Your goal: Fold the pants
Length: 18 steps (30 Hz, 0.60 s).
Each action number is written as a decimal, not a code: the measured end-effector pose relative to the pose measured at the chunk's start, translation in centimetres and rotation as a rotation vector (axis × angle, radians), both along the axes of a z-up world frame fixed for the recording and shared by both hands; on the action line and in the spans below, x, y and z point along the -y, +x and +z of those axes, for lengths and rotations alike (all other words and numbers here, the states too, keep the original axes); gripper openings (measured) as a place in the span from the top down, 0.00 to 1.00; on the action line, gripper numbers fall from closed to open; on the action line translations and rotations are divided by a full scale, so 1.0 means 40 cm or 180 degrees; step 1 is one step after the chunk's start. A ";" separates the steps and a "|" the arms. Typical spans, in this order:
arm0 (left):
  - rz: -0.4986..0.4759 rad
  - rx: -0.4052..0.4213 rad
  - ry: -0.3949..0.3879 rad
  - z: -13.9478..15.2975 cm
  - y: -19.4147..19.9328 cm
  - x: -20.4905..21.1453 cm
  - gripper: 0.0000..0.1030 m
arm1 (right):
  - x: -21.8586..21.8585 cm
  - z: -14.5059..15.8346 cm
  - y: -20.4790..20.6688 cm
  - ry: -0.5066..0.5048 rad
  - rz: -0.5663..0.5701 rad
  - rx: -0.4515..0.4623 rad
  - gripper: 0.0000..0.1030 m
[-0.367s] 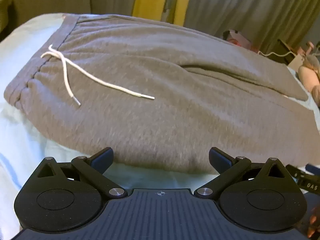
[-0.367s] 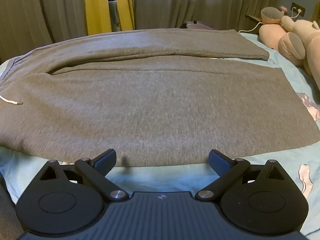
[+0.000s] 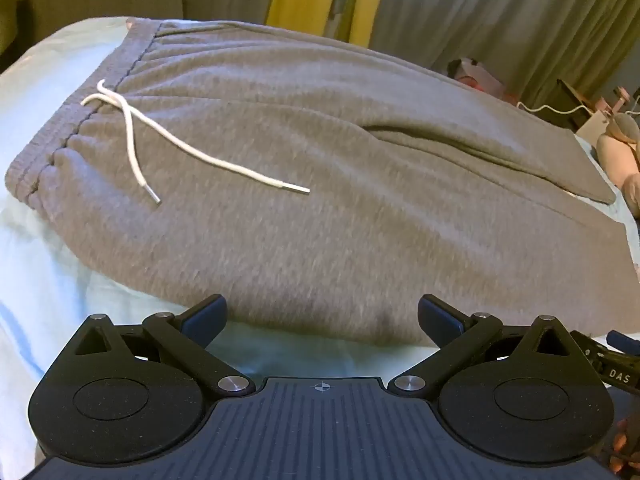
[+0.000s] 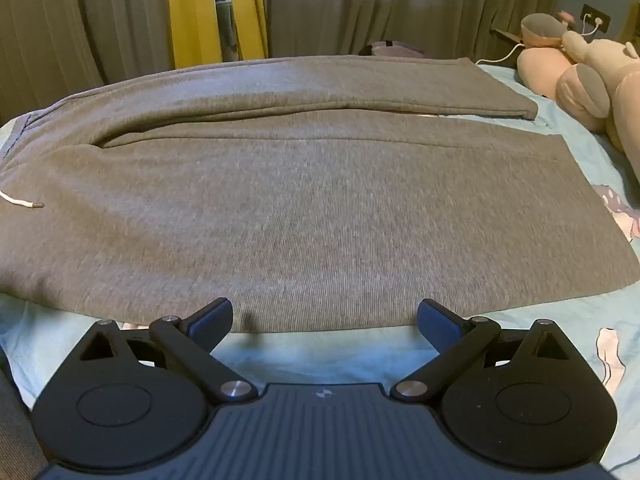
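Note:
Grey sweatpants lie flat on a light blue bed sheet, waistband at the left with a white drawstring on top. In the right wrist view the pants spread wide, two legs side by side running right. My left gripper is open and empty, its fingertips at the pants' near edge below the waist area. My right gripper is open and empty, at the near edge of the near leg.
Grey curtains with a yellow strip hang behind the bed. Pink plush toys lie at the right on the sheet. A white cable and small items sit at the far right.
Both grippers have moved slightly; the left wrist view now sits a little closer to the pants' near edge. Both grippers stay open.

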State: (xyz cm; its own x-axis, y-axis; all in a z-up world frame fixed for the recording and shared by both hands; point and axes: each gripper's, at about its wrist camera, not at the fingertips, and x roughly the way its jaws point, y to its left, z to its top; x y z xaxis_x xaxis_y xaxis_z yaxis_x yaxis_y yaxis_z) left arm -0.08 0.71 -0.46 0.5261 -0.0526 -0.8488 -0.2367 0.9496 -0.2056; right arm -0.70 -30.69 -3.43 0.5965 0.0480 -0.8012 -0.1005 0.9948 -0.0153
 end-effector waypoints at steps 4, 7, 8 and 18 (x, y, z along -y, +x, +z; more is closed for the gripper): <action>0.0009 -0.0011 -0.0026 -0.003 0.004 0.000 0.00 | -0.001 0.003 -0.001 -0.0007 -0.0008 -0.0009 0.04; 0.0006 -0.0014 -0.0022 -0.004 0.007 0.005 0.00 | -0.002 0.002 0.000 -0.0010 -0.0013 -0.0009 0.04; 0.0004 -0.0008 -0.0027 -0.004 0.004 0.000 0.00 | -0.002 0.003 0.000 -0.0010 -0.0013 -0.0011 0.04; 0.0012 0.0010 -0.0053 -0.010 -0.011 0.001 0.00 | -0.001 0.000 0.000 -0.0011 -0.0016 -0.0017 0.04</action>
State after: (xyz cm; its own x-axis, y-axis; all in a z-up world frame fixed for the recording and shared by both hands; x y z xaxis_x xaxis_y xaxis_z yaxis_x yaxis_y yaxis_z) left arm -0.53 0.66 -0.84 0.5290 -0.0649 -0.8462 -0.2395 0.9451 -0.2223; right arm -0.68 -30.65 -3.44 0.5924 0.0423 -0.8045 -0.0956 0.9953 -0.0181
